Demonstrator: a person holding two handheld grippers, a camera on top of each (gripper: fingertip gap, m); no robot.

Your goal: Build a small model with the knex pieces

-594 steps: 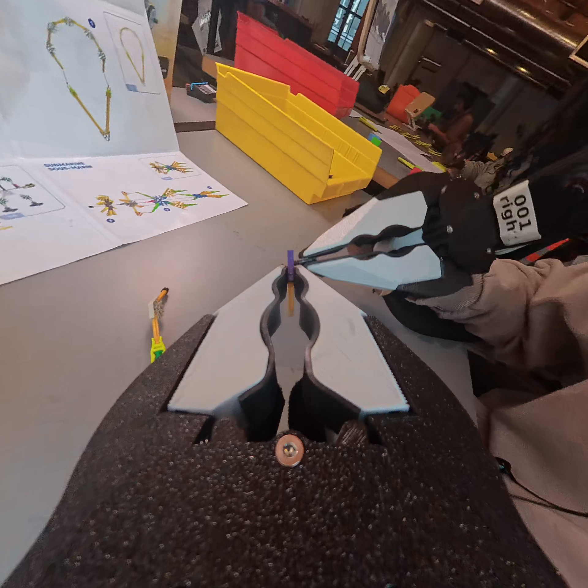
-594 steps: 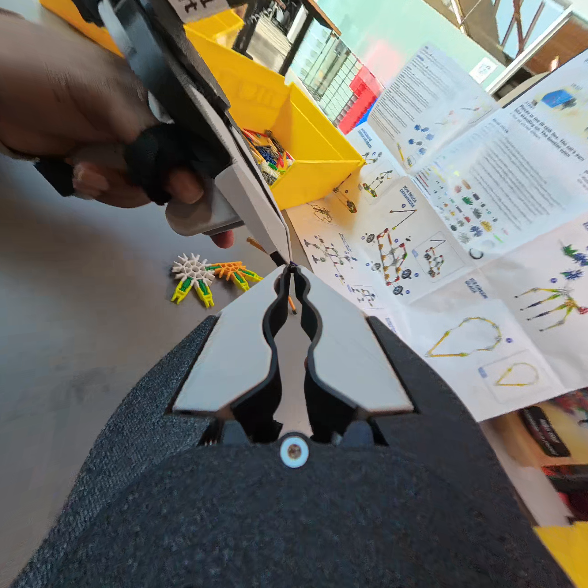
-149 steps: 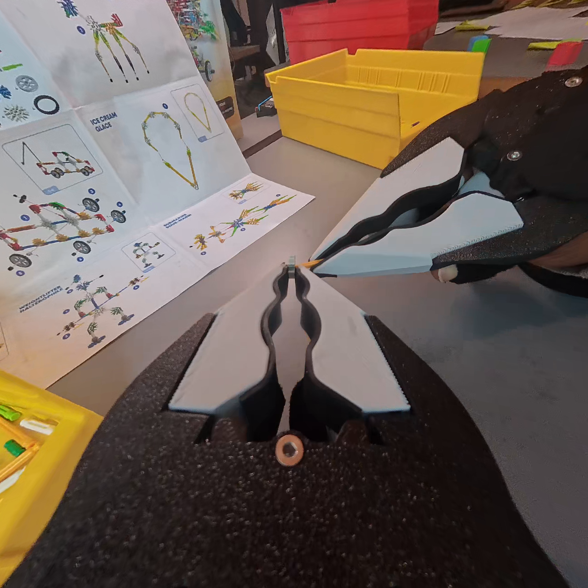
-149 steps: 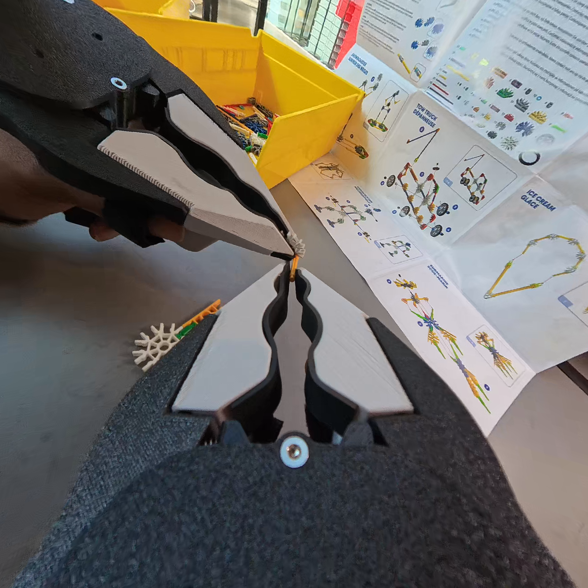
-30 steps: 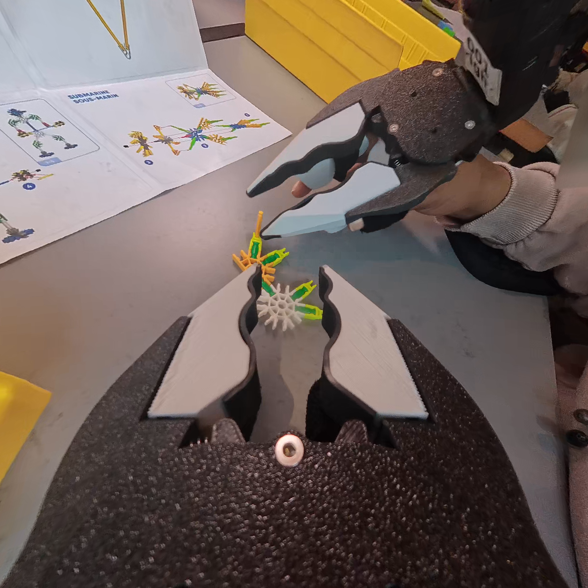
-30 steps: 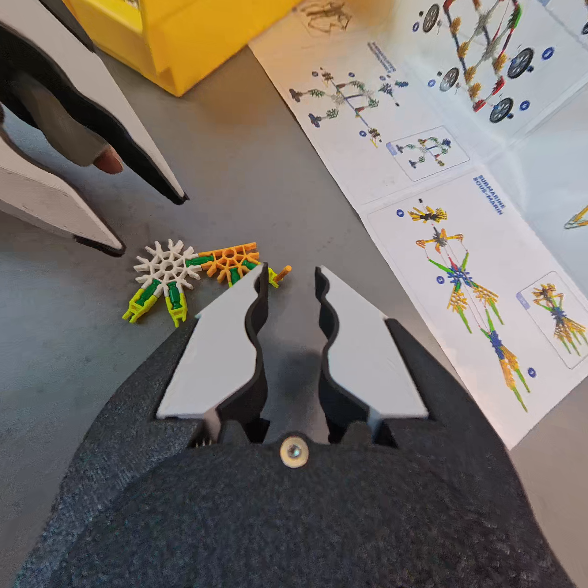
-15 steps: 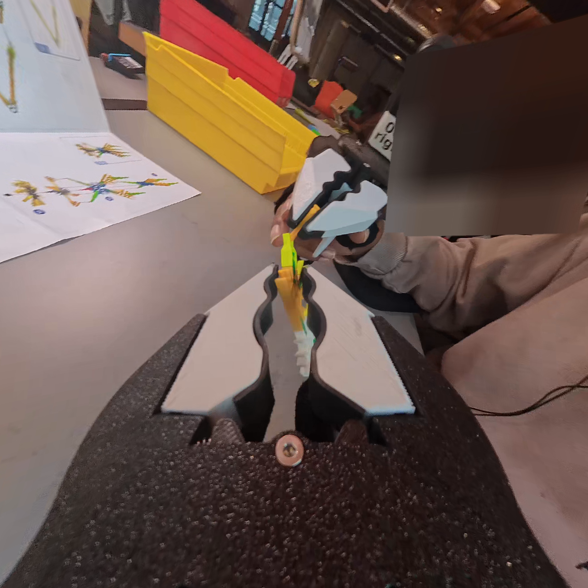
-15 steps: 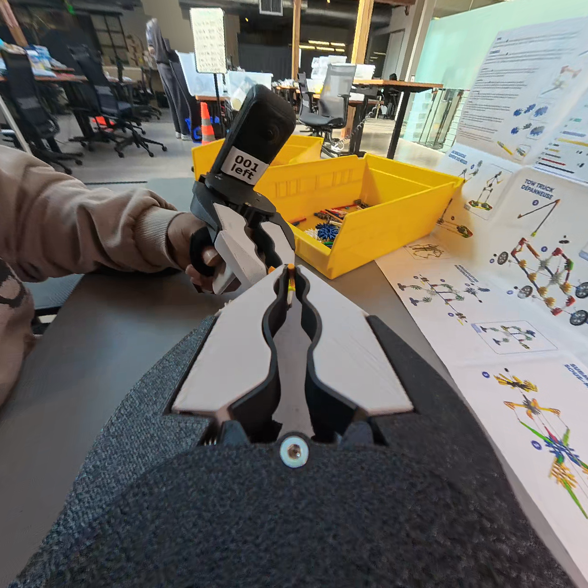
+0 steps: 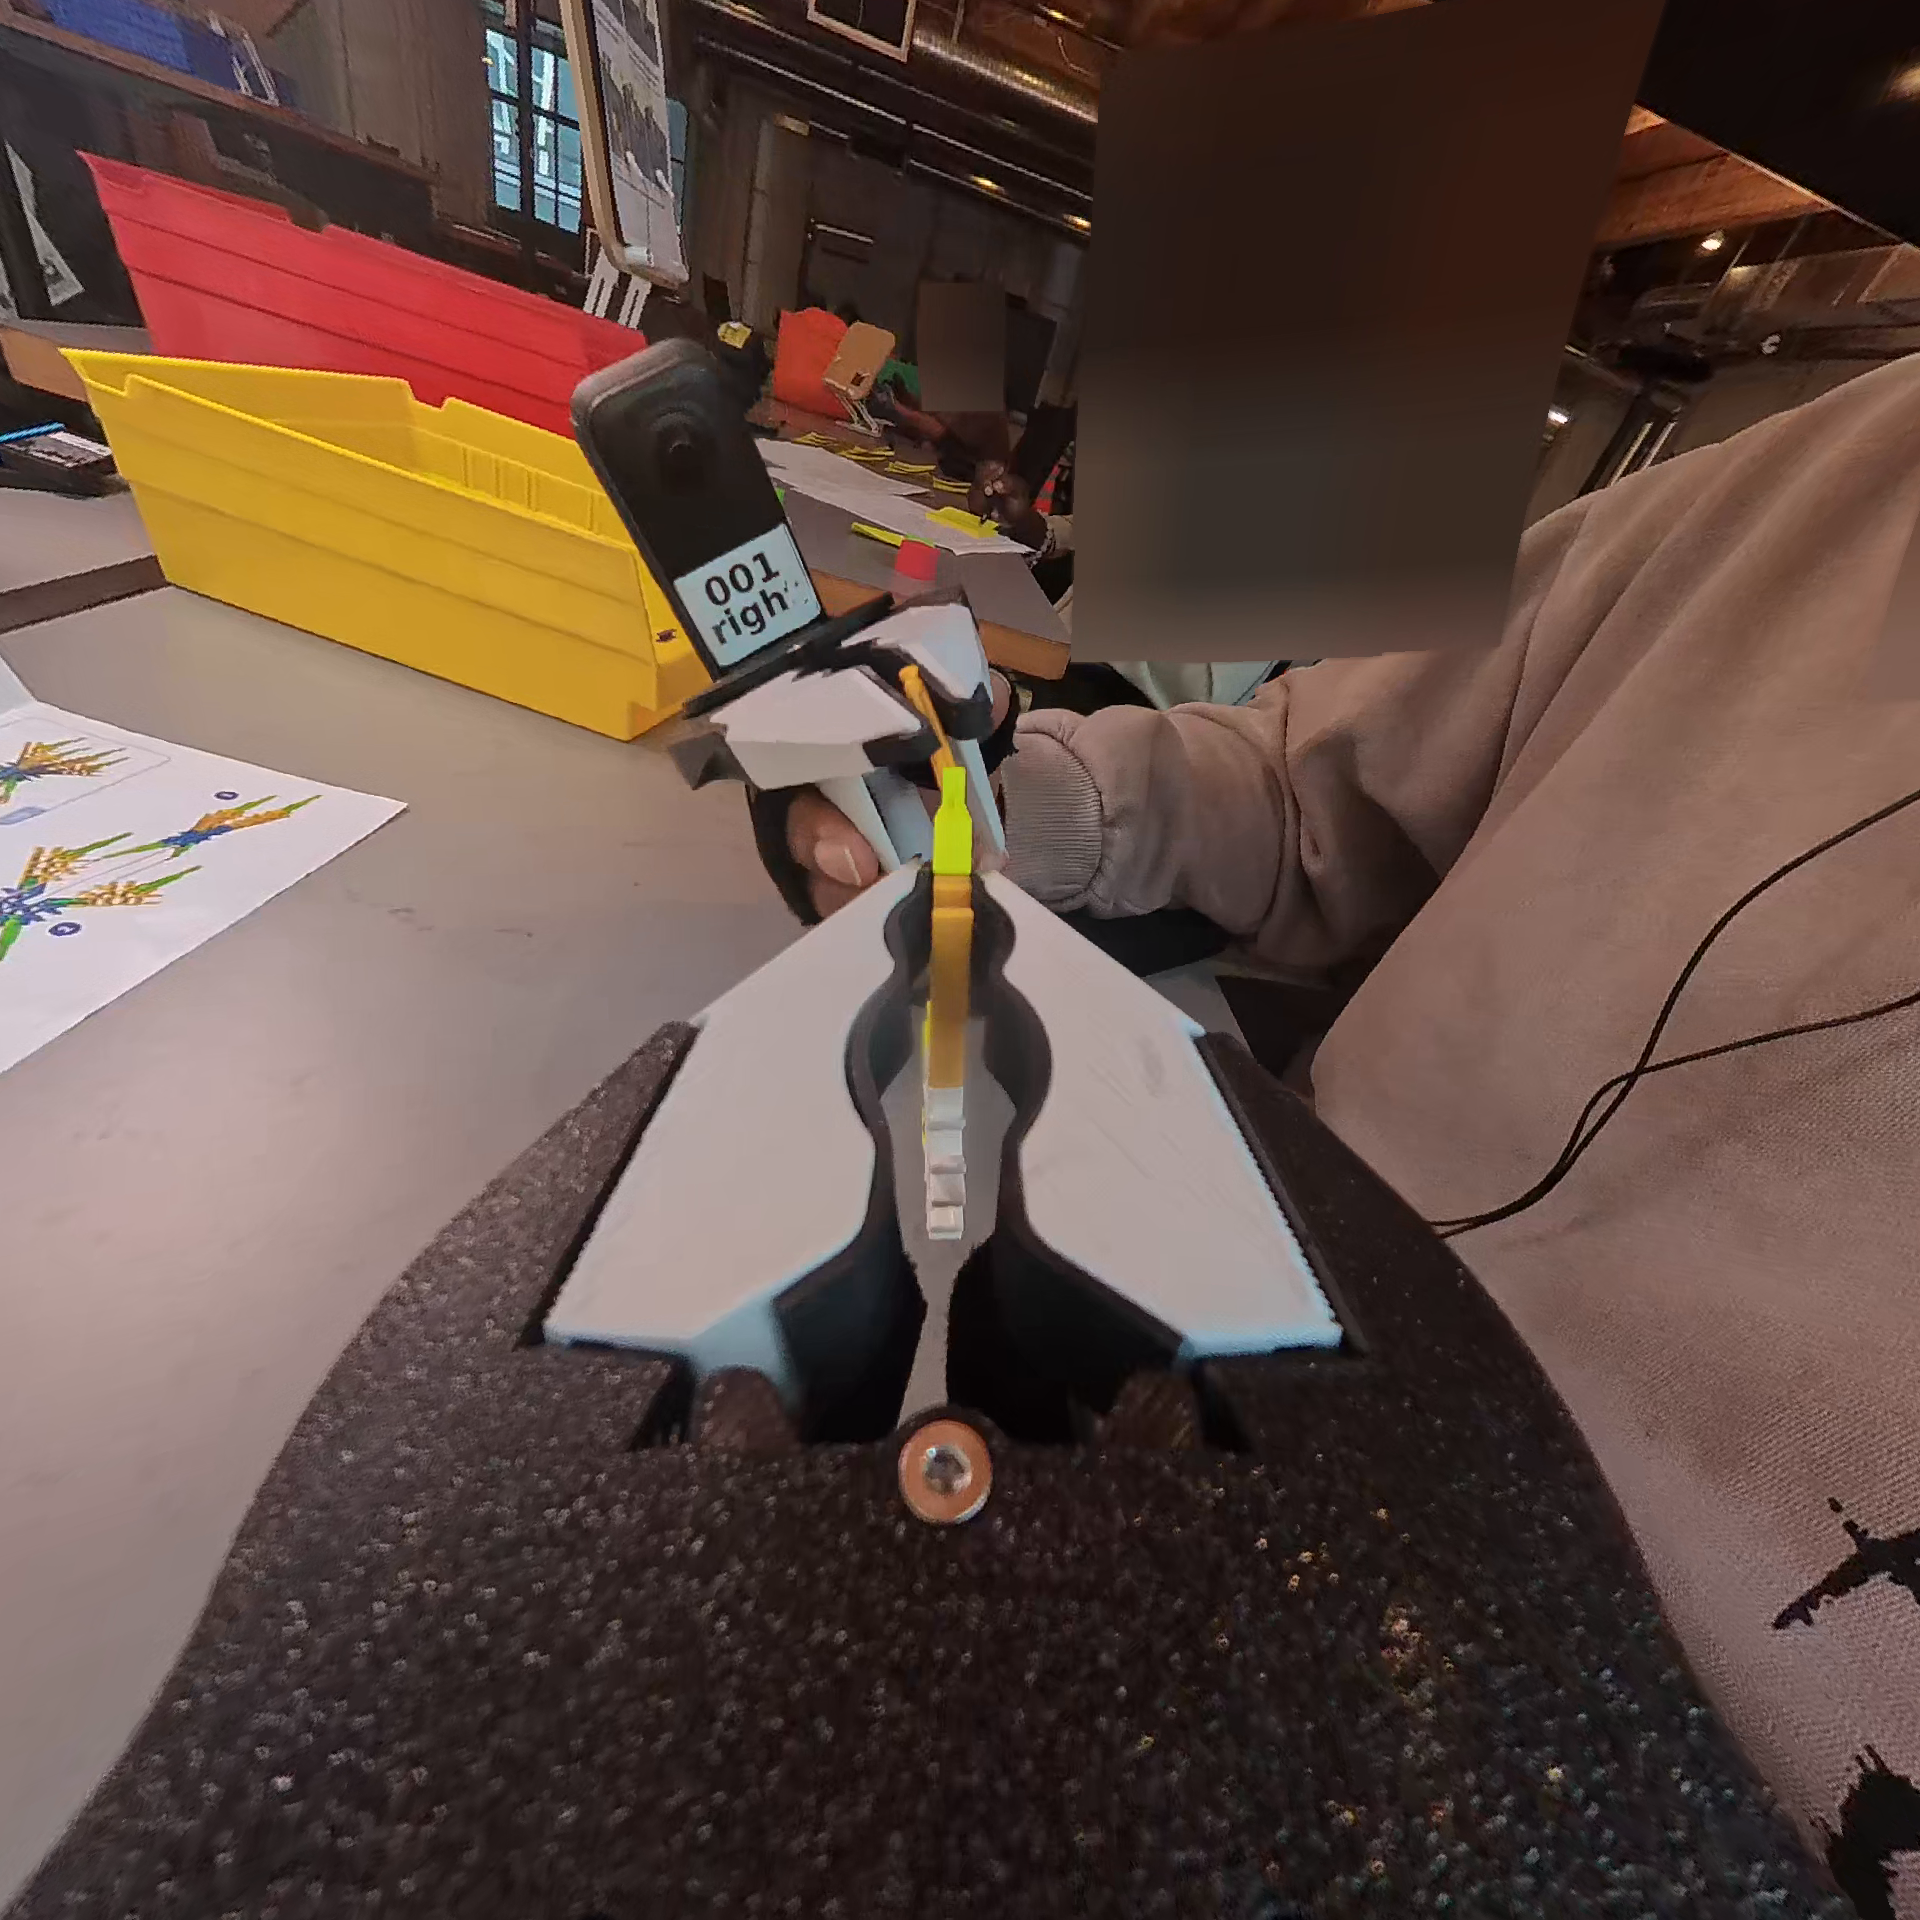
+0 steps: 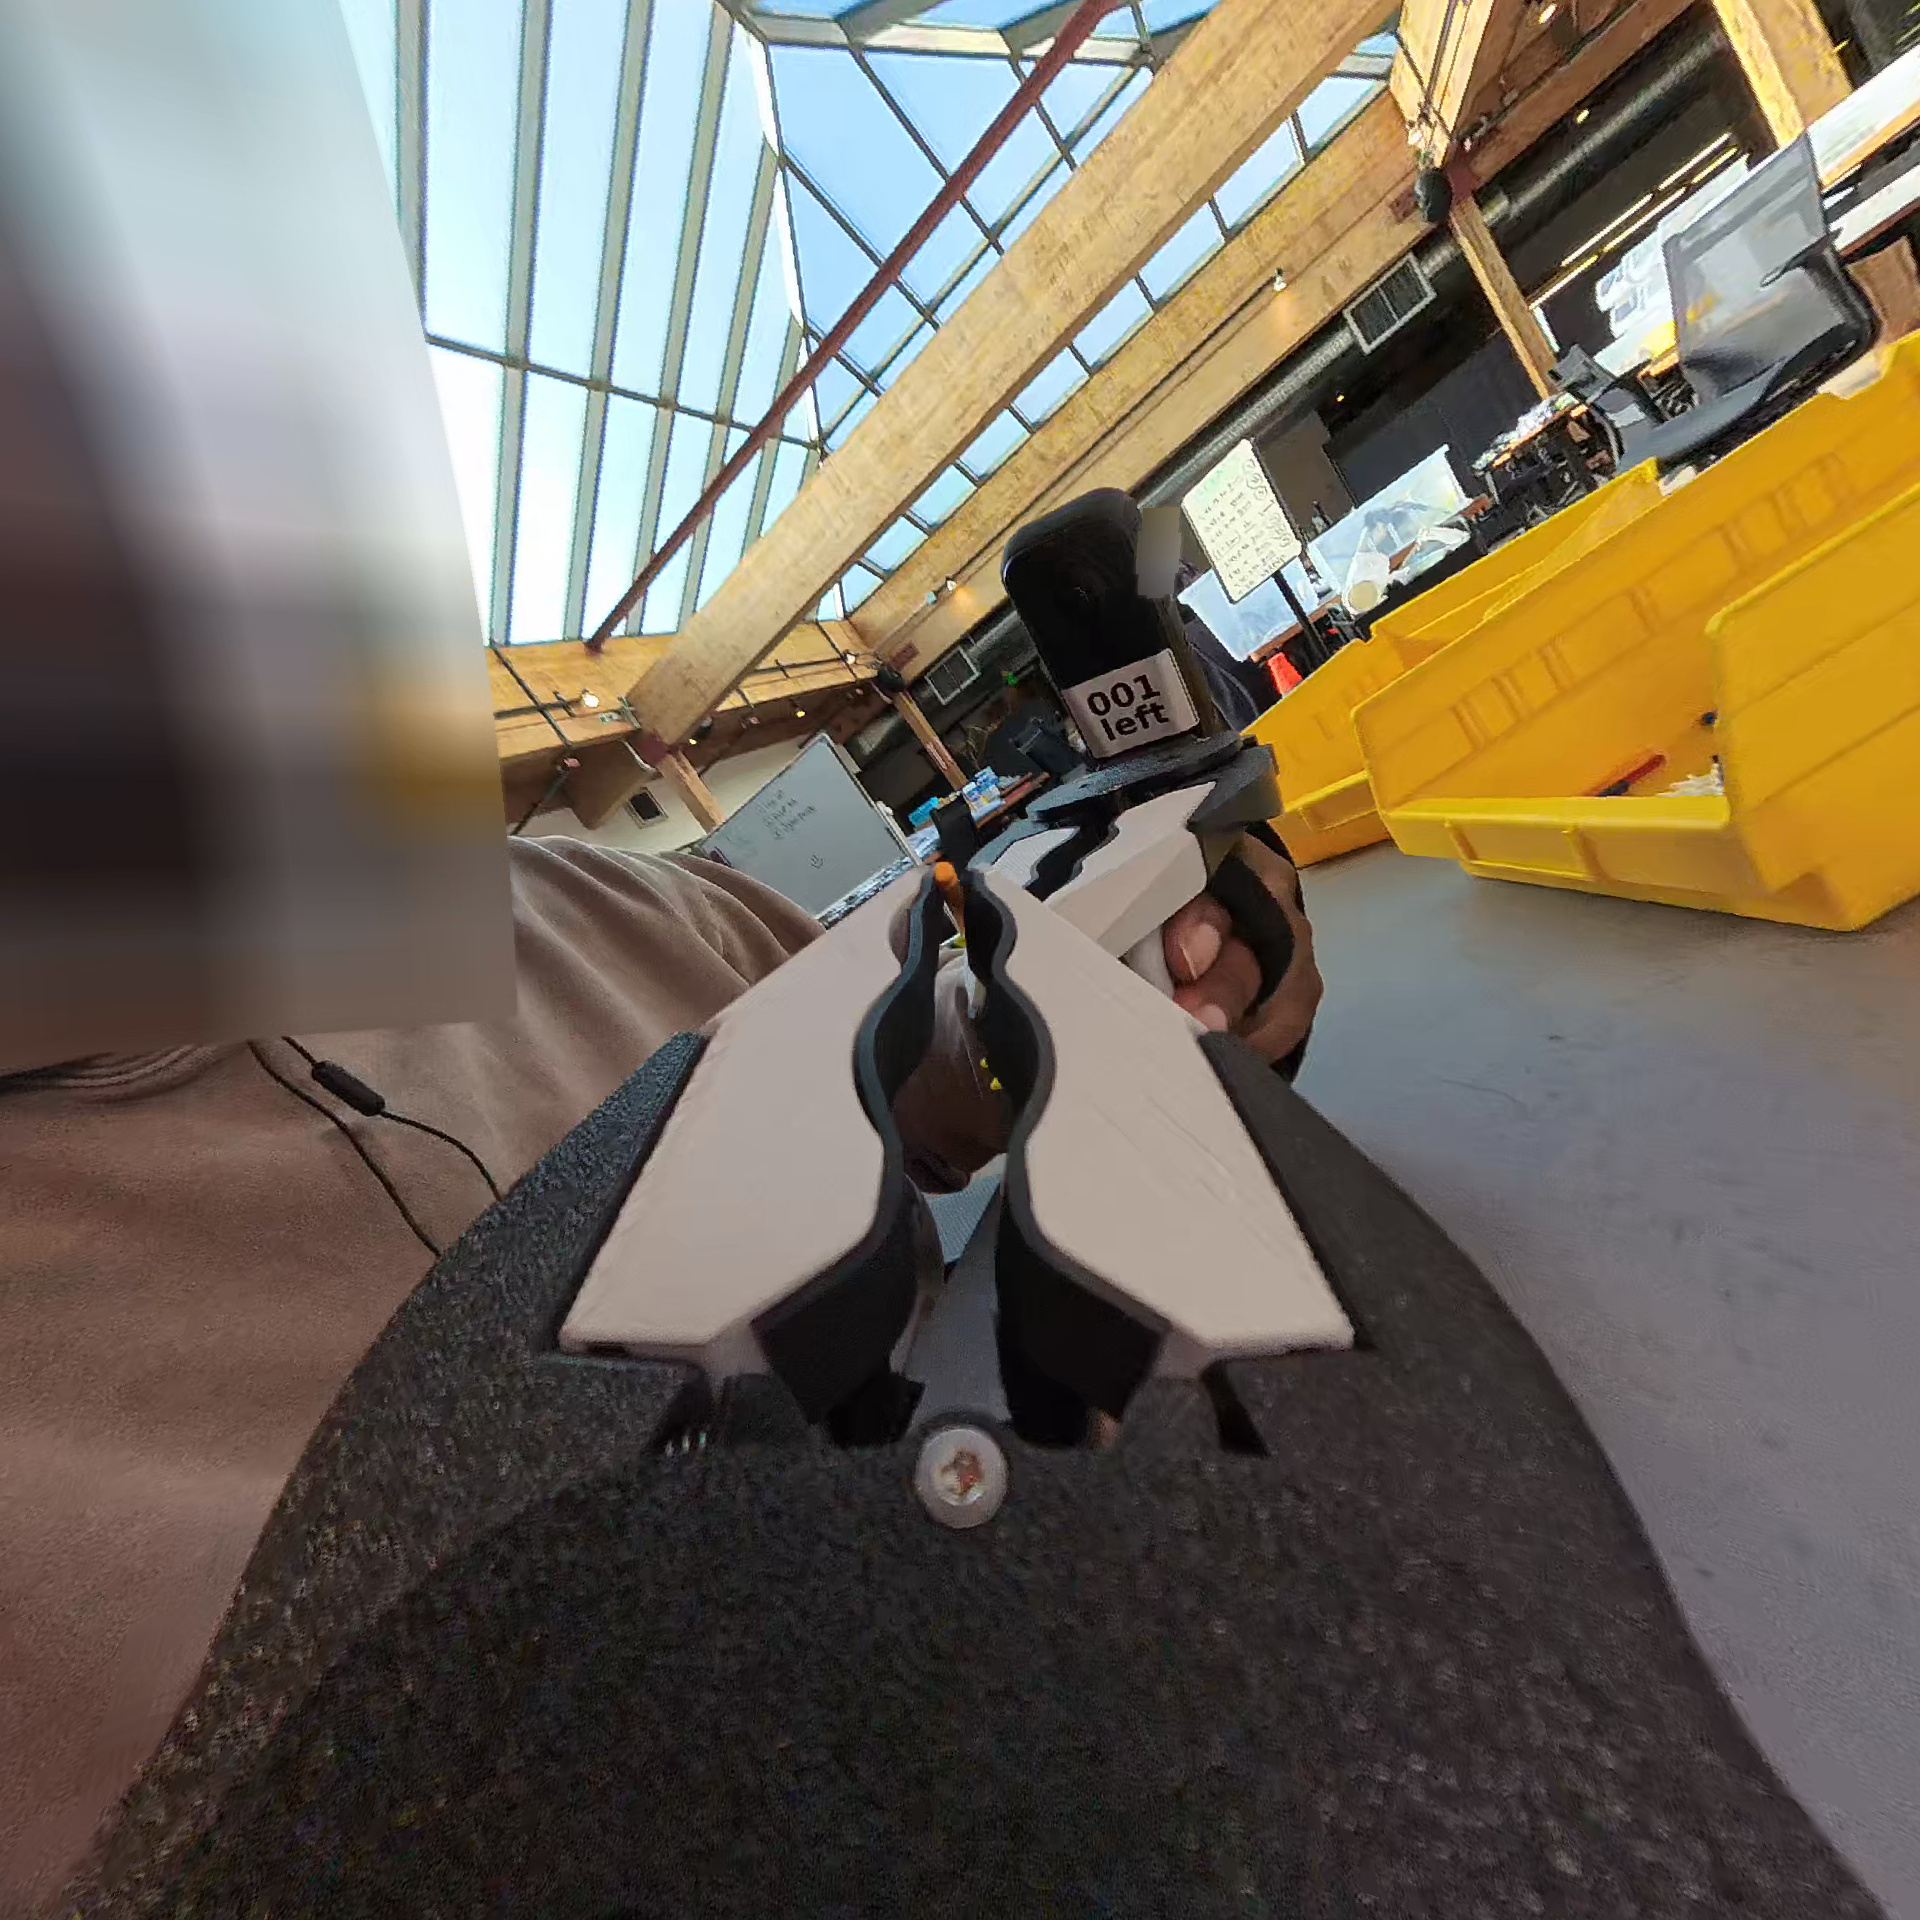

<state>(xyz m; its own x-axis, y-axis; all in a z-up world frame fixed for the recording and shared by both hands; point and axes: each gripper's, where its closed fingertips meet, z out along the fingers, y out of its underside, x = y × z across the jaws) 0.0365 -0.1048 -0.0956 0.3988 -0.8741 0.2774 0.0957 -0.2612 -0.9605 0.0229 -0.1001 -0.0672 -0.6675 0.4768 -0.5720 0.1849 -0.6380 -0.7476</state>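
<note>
Since half a second ago we have swung both tools up and toward the person's chest, so our right camera now looks at a glass roof and timber beams rather than across the table.

Our left gripper (image 9: 948,883) is clenched on the toy-piece assembly (image 9: 948,997): edge-on between the fingers we see a white toothed connector nearest the camera, an orange connector ahead of it, and a lime-green rod end standing just past the fingertips. Our right gripper (image 10: 952,883) is closed on a thin orange rod (image 10: 944,876), whose tip shows at its fingertips. From the left camera this rod (image 9: 925,707) slopes down from the right gripper (image 9: 940,727) to the lime-green end; we cannot tell whether they touch.

Both tools hang above a plain grey table (image 9: 312,1091) in a large workshop hall. On the table lie a printed instruction sheet (image 9: 135,862) and a yellow bin (image 9: 395,540), with a red bin (image 9: 343,301) behind it. More yellow bins (image 10: 1621,769) stand in the right camera's picture, one holding small parts.

A person's beige sleeve (image 9: 1195,810) and torso fill one side of each picture, with a thin black cable (image 9: 1662,1029) across the shirt
</note>
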